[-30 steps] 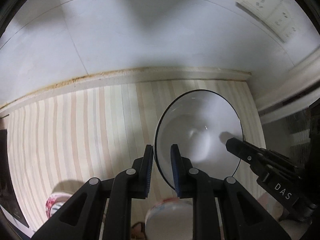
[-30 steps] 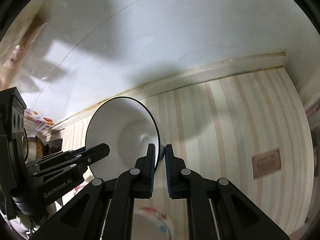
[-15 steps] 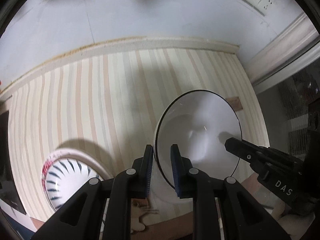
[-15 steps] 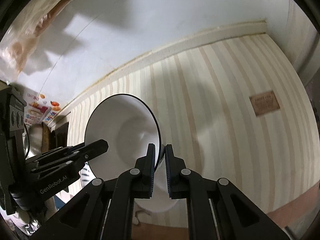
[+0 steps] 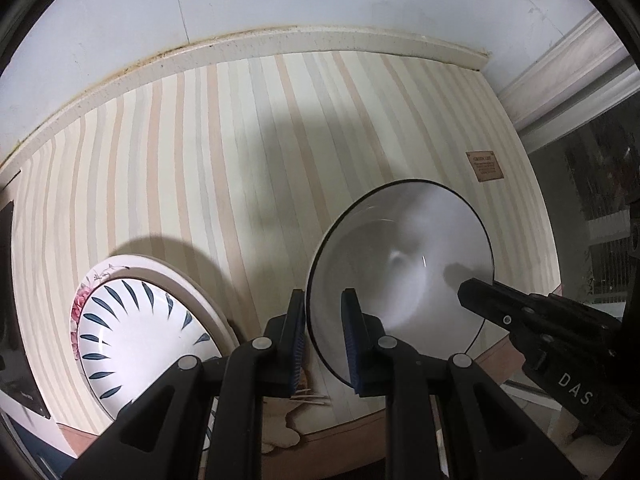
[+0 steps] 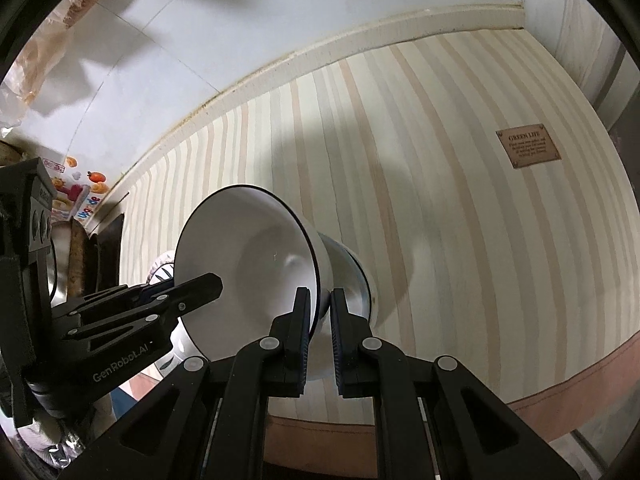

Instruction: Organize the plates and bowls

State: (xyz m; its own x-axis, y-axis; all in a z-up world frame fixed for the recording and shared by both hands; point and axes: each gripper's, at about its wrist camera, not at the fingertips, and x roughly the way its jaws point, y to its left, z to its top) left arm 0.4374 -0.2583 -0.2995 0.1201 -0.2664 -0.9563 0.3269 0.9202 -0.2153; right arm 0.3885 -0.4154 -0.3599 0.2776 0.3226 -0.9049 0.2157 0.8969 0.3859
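Observation:
A white bowl with a thin dark rim (image 5: 404, 268) (image 6: 252, 264) hangs above the striped table, gripped from both sides. My left gripper (image 5: 323, 336) is shut on its left rim; it shows in the right wrist view (image 6: 192, 288). My right gripper (image 6: 320, 328) is shut on the opposite rim and shows in the left wrist view (image 5: 480, 296). A white bowl with dark leaf marks (image 5: 132, 336) sits in a rose-patterned plate (image 5: 82, 304) at the left.
A striped cloth covers the table (image 5: 240, 152), with a brown label (image 6: 528, 150) at the right. A white wall and ledge (image 5: 280, 40) run along the back. Dark items and colourful packaging (image 6: 80, 192) stand at the far left.
Both grippers have tilted down and pulled back with the bowl, so more table shows. The leaf-marked bowl and plate have come into full view at the left.

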